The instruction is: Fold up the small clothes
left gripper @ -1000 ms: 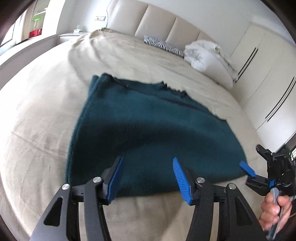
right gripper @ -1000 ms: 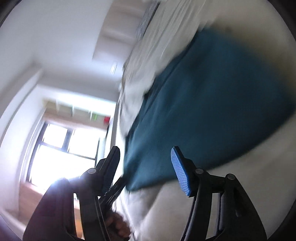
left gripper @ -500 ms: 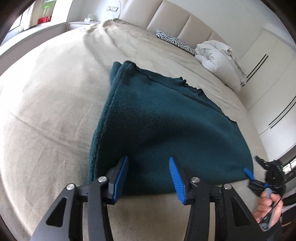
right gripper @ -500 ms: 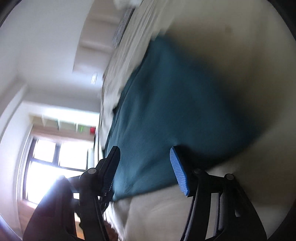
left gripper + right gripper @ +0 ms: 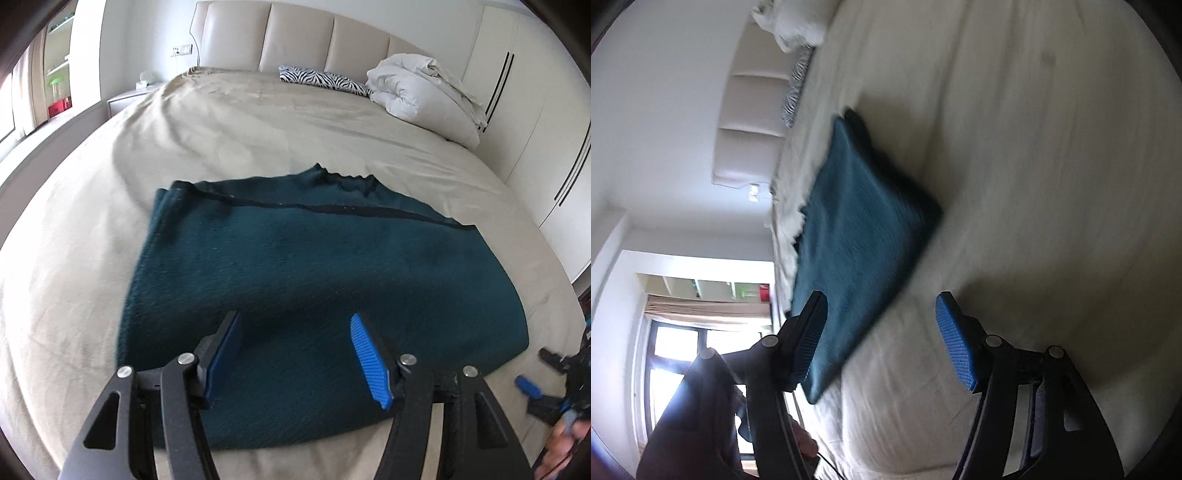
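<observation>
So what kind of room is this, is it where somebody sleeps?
Yes, most likely a bedroom. There is a big bed with a padded headboard, a zebra-print pillow and a bundled white duvet at its head. A dark teal garment lies on the bed.

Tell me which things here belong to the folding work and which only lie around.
For the work: teal garment, left tool, right tool, both open.
Lying around: white duvet, zebra pillow, bed cover.

A bedroom: bed (image 5: pixel 258 122) with padded headboard (image 5: pixel 295 40), duvet (image 5: pixel 421 88)
</observation>
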The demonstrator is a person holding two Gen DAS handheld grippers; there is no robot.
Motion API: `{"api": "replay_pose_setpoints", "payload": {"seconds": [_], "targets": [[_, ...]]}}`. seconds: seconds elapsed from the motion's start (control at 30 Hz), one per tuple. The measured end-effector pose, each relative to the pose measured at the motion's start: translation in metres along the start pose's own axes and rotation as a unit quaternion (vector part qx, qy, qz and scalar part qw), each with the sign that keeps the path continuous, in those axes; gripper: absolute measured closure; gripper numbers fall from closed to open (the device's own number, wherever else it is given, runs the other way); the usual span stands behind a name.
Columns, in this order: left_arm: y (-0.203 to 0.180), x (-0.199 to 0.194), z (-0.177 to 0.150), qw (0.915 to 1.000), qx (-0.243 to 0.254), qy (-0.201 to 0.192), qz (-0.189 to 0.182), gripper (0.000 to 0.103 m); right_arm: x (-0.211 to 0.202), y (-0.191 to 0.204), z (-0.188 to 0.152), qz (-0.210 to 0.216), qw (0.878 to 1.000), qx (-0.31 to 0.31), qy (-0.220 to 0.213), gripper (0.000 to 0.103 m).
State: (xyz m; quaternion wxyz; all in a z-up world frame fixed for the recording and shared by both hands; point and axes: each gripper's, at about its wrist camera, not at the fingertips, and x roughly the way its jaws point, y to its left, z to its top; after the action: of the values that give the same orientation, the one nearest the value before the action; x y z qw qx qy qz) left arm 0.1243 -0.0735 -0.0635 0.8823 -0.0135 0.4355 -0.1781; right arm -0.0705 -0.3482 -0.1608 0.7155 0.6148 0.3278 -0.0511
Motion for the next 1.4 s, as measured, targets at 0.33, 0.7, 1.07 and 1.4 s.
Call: {"api": "replay_pose_setpoints", "payload": {"seconds": [0.33, 0.7, 1.07, 1.4], "targets": [[-0.011, 0.022, -0.002, 0.9998, 0.002, 0.021, -0.001, 0.039, 0.011, 0.008, -0.010, 0.013, 1.000, 0.014, -0.015, 0.042], [-0.010, 0.028, 0.003, 0.9989, -0.014, 0.017, -0.042, 0.039, 0.018, 0.031, 0.001, 0.042, 0.997, 0.014, -0.065, 0.042], [-0.017, 0.047, 0.016, 0.9956, -0.034, 0.024, -0.084, 0.037, 0.001, 0.010, -0.014, -0.036, 0.993, 0.080, -0.079, 0.051], [-0.017, 0.045, 0.020, 0.9923, -0.046, 0.018, -0.113, 0.036, 0.018, 0.019, 0.014, 0.000, 0.991, 0.081, -0.108, 0.047]]}}
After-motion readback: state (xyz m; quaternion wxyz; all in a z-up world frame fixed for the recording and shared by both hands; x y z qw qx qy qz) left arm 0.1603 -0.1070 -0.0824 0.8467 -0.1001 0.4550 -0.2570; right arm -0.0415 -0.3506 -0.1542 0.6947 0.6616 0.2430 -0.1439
